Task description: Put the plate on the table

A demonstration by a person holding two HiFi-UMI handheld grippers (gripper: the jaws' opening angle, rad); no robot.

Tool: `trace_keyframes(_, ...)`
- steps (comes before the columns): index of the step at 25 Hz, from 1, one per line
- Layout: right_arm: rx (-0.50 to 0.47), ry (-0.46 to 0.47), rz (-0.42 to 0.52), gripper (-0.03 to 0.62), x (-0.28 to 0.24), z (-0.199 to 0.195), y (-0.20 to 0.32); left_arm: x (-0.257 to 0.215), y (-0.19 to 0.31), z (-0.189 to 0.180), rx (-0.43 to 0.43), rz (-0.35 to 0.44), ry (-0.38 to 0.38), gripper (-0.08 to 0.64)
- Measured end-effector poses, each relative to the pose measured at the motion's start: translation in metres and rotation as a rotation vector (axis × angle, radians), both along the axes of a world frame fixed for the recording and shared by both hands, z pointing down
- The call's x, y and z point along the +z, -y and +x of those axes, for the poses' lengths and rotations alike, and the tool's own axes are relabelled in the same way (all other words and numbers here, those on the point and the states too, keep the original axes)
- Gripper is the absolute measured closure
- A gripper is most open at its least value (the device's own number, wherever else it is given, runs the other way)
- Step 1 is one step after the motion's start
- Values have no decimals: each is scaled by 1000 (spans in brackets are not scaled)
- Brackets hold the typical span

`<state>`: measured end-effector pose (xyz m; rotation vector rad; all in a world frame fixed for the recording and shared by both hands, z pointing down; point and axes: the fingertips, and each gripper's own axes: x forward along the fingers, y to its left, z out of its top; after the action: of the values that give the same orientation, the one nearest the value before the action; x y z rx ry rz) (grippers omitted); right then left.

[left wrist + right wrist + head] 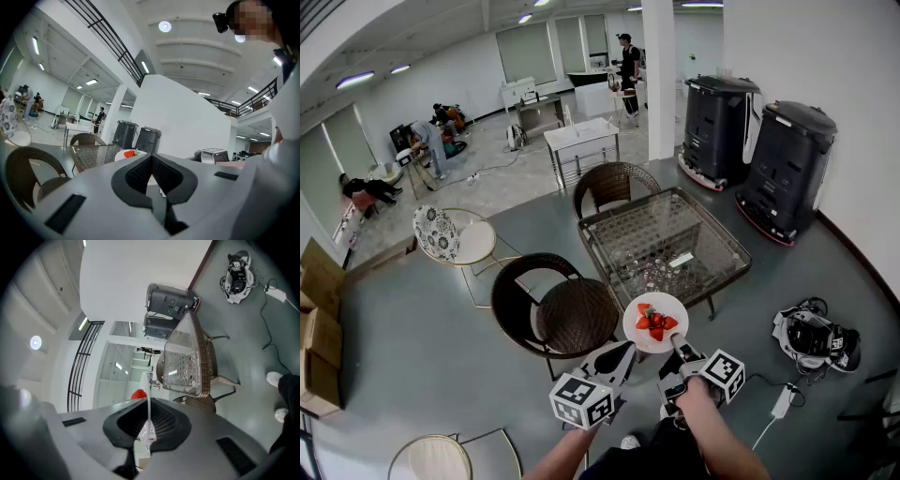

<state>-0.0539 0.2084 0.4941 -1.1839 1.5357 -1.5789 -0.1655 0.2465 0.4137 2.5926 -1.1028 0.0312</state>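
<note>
The white plate (660,302) is held up in the air, clear of the table, and in the head view it sits just at the near edge of the glass-topped wicker table (649,228); red strawberries (654,322) lie on it, bunched at its middle. The right gripper (678,345) has the plate by its near rim: in the right gripper view the plate (147,401) shows edge-on as a thin white line running straight between the two dark pads, which are closed onto it, with a strawberry (138,394) showing just past them. The left gripper (623,352) sits just beside it on the left, its tip close to the plate's lower left rim, though contact there cannot be made out; in the left gripper view its jaws are brought together with nothing between them, and the plate (123,155) with its red fruit shows beyond the tip. Left of the plate stands a dark wicker chair (570,315), and a second one (614,185) stands at the table's far side. Two tall black machines (757,141) stand against the white wall beyond the table, and a white-seated chair (457,240) stands well off to the left on the grey floor (431,356)
</note>
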Motion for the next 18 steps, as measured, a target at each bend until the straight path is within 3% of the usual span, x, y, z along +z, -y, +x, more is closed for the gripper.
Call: trace_keyframes(18, 23, 28, -22, 577, 6, 11, 2, 7, -1, 8, 14, -19, 6, 555)
